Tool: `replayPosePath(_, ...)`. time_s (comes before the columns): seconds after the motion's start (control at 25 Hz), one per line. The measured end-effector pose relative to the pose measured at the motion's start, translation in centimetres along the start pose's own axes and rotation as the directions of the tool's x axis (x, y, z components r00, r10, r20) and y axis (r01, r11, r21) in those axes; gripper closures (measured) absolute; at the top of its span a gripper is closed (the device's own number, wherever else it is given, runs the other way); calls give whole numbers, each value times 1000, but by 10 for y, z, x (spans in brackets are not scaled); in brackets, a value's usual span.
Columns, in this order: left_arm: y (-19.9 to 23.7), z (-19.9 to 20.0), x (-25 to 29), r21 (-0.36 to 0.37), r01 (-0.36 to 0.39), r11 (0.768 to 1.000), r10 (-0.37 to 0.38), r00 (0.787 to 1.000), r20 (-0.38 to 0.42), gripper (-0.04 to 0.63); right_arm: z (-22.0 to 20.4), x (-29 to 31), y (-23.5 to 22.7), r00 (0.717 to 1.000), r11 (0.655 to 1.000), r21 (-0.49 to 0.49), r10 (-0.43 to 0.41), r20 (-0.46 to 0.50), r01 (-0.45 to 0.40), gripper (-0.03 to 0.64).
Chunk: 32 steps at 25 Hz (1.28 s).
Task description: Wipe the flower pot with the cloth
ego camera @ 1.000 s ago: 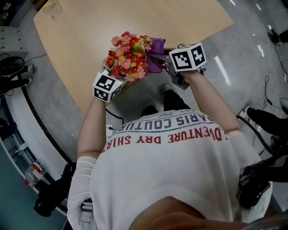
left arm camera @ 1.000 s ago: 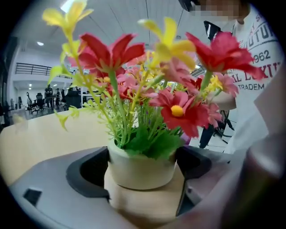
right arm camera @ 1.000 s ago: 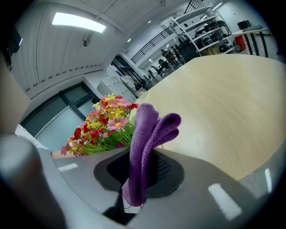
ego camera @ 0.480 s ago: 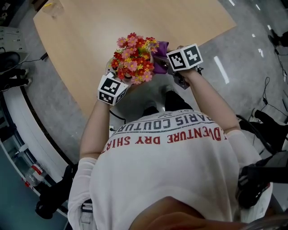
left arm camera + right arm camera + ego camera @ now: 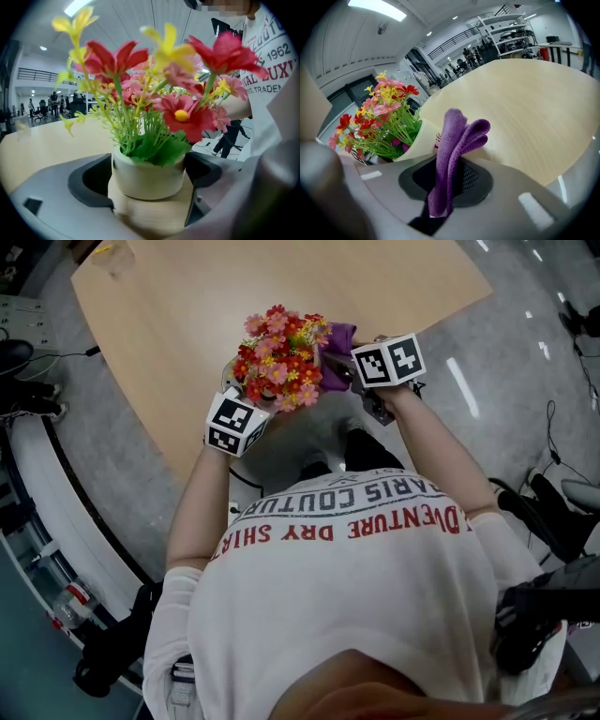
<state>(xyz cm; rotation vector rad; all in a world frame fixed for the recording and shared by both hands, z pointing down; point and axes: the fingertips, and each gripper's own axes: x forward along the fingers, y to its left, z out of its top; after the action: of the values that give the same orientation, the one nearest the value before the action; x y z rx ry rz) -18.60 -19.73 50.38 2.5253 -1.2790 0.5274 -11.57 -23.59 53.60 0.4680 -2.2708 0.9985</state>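
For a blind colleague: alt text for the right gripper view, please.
The right gripper pinches a folded purple cloth. Left of it is a cream flower pot of red, pink and yellow flowers; a pale table lies behind.

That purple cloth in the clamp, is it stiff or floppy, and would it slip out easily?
Probably floppy: the cloth bends in soft folds above the right gripper. Likely light, since its loose end stands up unsupported. Its knitted-looking surface probably grips, so slipping seems unlikely.
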Motion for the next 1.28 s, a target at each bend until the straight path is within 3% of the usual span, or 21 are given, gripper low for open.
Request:
replayPosePath(0.2, 0, -7, -15, -103, -96, 990, 103, 993, 57, 115, -10, -5, -3, 1000, 1000, 4, 8, 20, -8, 560)
replayPosePath(0.32, 3, -9, -23, -151, -203, 967, 215, 974, 68, 115, -12, -10, -3, 1000, 1000, 4, 17, 15, -17, 560)
replayPosePath(0.56, -18, -15, -19, -316, -357, 879, 409, 905, 115, 115, -19, -18, -5, 999, 1000, 2, 30, 14, -30, 560)
replayPosePath(0.72, -21, -16, 1, -297, -469, 832, 507, 860, 62, 115, -17, -30, -18, 999, 999, 3, 39, 10, -39, 560)
replayPosePath(0.84, -12, -16, 6, -311, -542, 780, 579, 814, 34, 115, -17, -35, -23, 999, 999, 3, 50, 8, -50, 560)
replayPosePath(0.92, -8, -16, 6, -314, -567, 761, 601, 799, 15, 115, -17, -38, -24, 998, 998, 5, 58, 11, -58, 560)
replayPosePath(1.16, -4, -16, 2, -319, -555, 768, 589, 808, 11, 124, -19, -43, -25, 997, 997, 16, 69, 21, -69, 560)
replayPosePath(1.28, -6, -16, 0, -307, -535, 787, 564, 825, 10, 127, -20, -43, -17, 996, 996, 12, 84, 23, -84, 560)
